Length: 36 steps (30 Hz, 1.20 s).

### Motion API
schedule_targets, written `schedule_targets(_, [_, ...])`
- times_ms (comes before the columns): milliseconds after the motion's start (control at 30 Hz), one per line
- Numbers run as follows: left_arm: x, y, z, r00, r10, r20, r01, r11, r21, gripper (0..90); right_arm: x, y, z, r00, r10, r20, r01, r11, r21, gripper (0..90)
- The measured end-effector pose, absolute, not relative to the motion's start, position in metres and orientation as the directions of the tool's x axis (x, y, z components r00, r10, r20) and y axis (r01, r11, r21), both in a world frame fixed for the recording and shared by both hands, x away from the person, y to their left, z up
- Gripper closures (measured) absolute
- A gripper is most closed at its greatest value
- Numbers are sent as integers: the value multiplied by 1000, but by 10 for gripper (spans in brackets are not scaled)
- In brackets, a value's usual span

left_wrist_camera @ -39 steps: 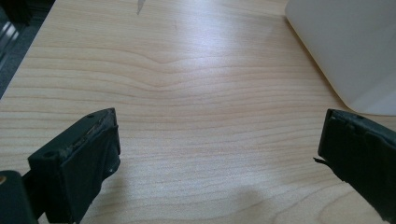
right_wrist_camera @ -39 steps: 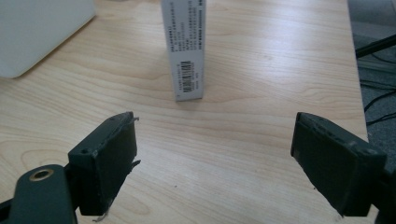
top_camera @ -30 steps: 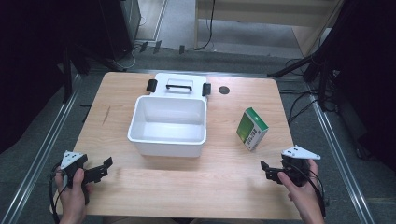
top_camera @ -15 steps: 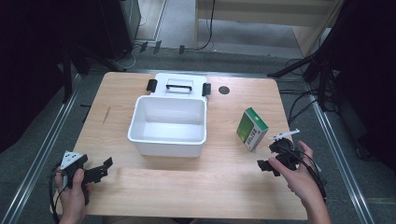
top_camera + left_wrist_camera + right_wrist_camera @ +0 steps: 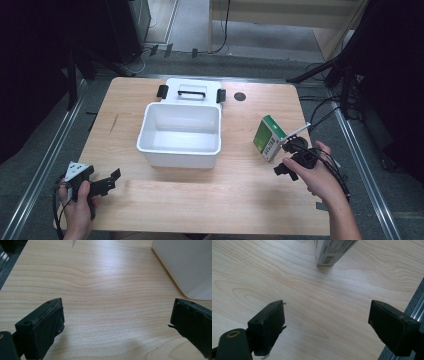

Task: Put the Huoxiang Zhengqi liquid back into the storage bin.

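Left gripper [image 5: 102, 184] was held at the near left corner of the table [image 5: 235, 200], jaws apart, nothing between them. White bin [image 5: 181, 134] was seen at the middle, its lid [image 5: 191, 90] just behind on the far side. Green-and-white carton [image 5: 268, 137] stood right of the bin. Right gripper [image 5: 286, 162] was held just beside the carton, near side, jaws apart and empty.
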<state>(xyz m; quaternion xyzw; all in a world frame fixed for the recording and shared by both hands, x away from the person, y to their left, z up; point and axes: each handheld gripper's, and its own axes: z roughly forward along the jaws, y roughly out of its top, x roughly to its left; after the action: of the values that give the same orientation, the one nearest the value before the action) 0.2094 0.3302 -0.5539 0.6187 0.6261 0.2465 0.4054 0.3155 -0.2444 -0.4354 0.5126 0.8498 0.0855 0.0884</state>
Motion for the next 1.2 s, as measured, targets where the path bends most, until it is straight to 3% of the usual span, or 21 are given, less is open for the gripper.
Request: schedule_targets(1200, [210,330,-554,95,974,-207,576,116,809,1,374,-223,-403,-466,881,-81,871,473,134,142])
